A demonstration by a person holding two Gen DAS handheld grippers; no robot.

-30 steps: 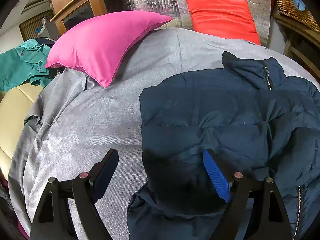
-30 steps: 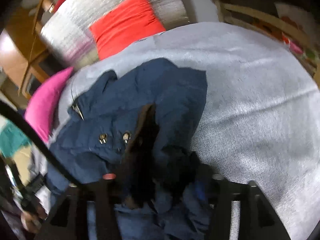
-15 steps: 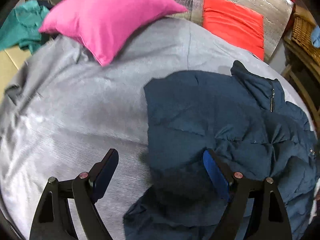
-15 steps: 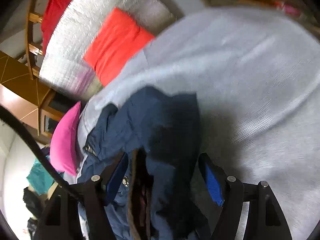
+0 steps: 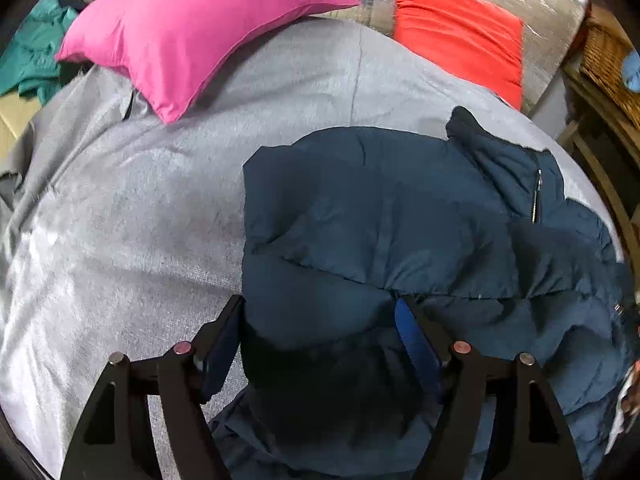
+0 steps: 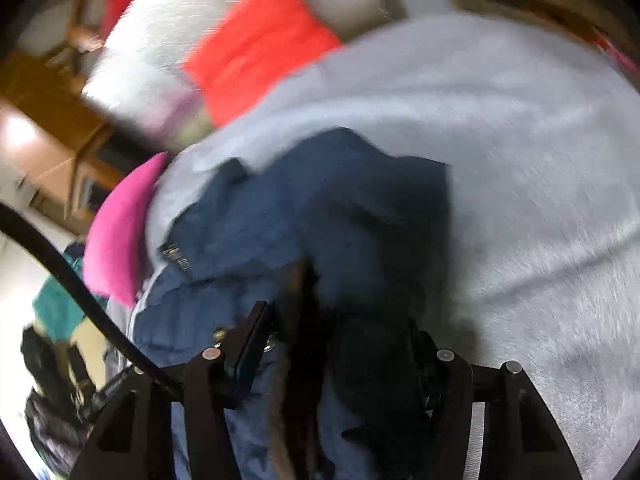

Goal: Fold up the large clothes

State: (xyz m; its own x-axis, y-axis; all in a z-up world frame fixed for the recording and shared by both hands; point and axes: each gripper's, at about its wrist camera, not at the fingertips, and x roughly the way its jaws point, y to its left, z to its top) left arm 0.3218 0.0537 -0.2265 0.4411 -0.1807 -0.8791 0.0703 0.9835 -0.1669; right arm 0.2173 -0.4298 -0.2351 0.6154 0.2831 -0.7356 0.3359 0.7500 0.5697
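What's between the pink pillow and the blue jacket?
Only bare grey blanket lies between the pink pillow and the blue jacket, seen from the left tool's camera.

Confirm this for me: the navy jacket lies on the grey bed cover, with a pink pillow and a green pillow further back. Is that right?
Not quite. The second pillow is red, not green, as the left wrist view shows. The rest holds: the navy jacket lies on the grey bed cover, with the pink pillow further back.

Right-wrist view motion-blurred; jacket (image 6: pixel 320 208) hem cropped.
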